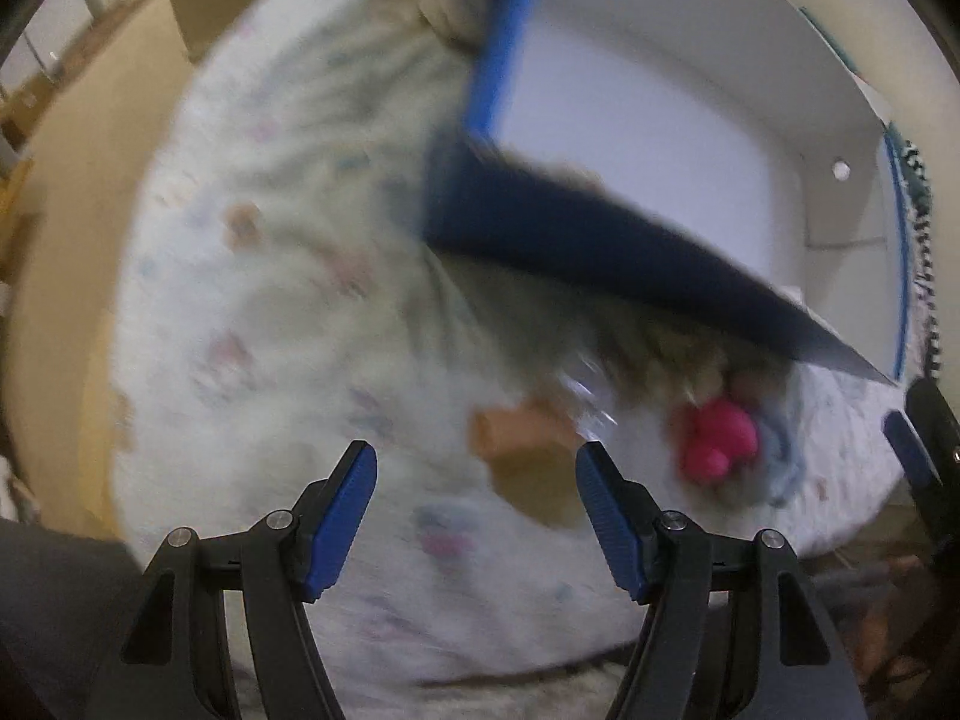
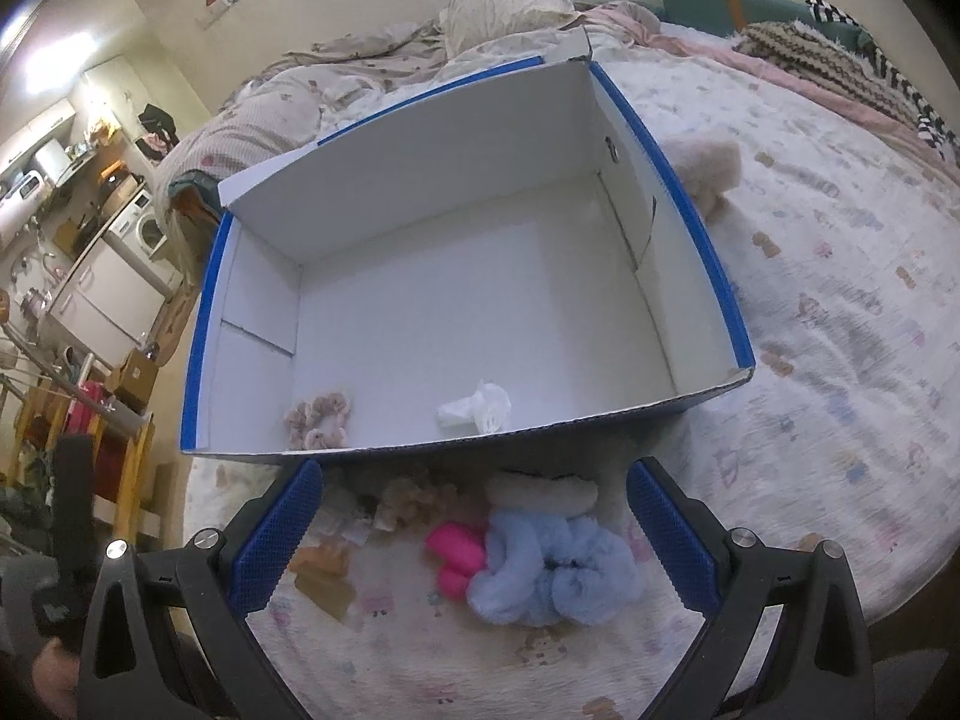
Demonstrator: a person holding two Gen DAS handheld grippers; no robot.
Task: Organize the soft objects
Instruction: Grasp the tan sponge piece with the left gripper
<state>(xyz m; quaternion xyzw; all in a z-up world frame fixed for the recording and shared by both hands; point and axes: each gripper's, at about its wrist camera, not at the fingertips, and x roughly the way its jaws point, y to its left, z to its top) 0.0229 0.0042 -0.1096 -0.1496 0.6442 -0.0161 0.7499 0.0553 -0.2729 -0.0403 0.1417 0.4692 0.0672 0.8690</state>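
Note:
A blue box with a white inside (image 2: 384,138) stands on the bed; it also shows in the blurred left wrist view (image 1: 600,252). Inside it lie a beige fluffy scrunchie (image 2: 318,417) and a small white item (image 2: 477,408). In front of the box lie a light blue fluffy scrunchie (image 2: 552,576), a pink soft item (image 2: 456,555), a cream fluffy piece (image 2: 540,495) and a small beige plush (image 2: 414,501). The pink item (image 1: 717,438) also shows in the left wrist view. My right gripper (image 2: 474,540) is open above this pile. My left gripper (image 1: 477,519) is open and empty over the bedspread.
The patterned white bedspread (image 2: 840,324) covers the bed. A beige plush (image 2: 711,171) lies right of the box. Crumpled bedding and a pillow (image 2: 498,12) lie behind it. Knitted blankets (image 2: 840,54) lie at the far right. Kitchen furniture (image 2: 102,276) stands off the bed's left side.

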